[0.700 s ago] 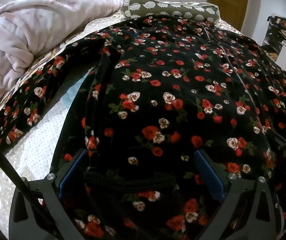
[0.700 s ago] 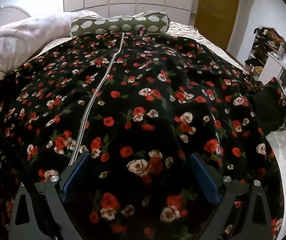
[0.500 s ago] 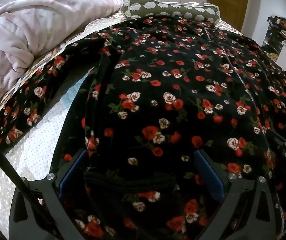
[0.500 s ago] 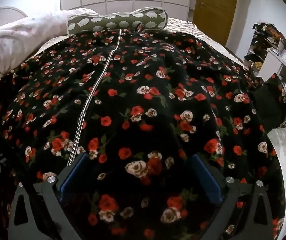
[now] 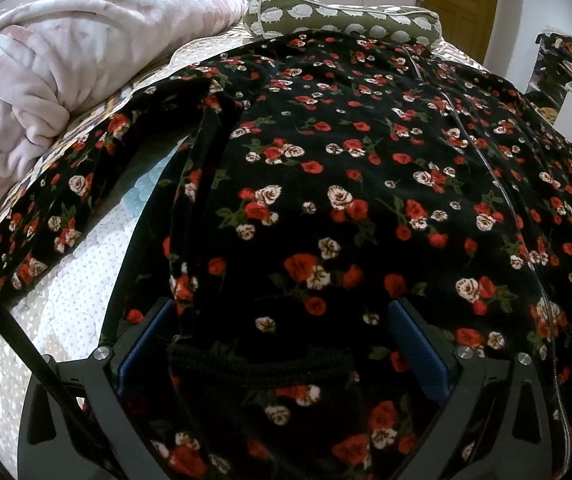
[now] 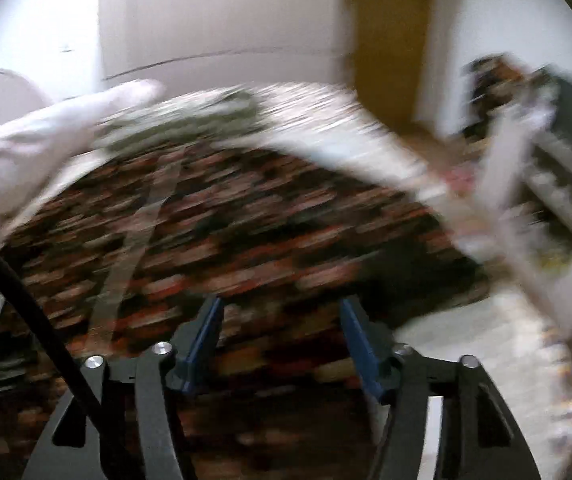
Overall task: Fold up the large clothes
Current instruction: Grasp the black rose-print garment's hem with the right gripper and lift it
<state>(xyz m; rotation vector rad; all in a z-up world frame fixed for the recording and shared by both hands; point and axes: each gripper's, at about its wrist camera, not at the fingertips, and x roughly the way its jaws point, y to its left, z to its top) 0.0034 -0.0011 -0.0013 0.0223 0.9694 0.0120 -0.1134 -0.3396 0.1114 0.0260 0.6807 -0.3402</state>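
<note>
Left tool [image 5: 282,344] gapes wide over sharp floral robe [image 5: 345,200]; right tool [image 6: 280,340], narrower but parted, shows only blur.

left wrist — low, close over robe [image 5: 325,200] | right wrist — blurred, higher | shared: robe, bolster [image 5: 341,20]

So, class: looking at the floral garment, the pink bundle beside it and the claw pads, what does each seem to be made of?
Floral garment: probably velour or fleece; matte, soft pile that swallows light, with a metal-looking zip.
Pink bundle: likely plush fleece blanket; fuzzy, thick rounded folds.
Left claw pads: apparently blue rubber or textured plastic, on glossy black plastic arms.
</note>
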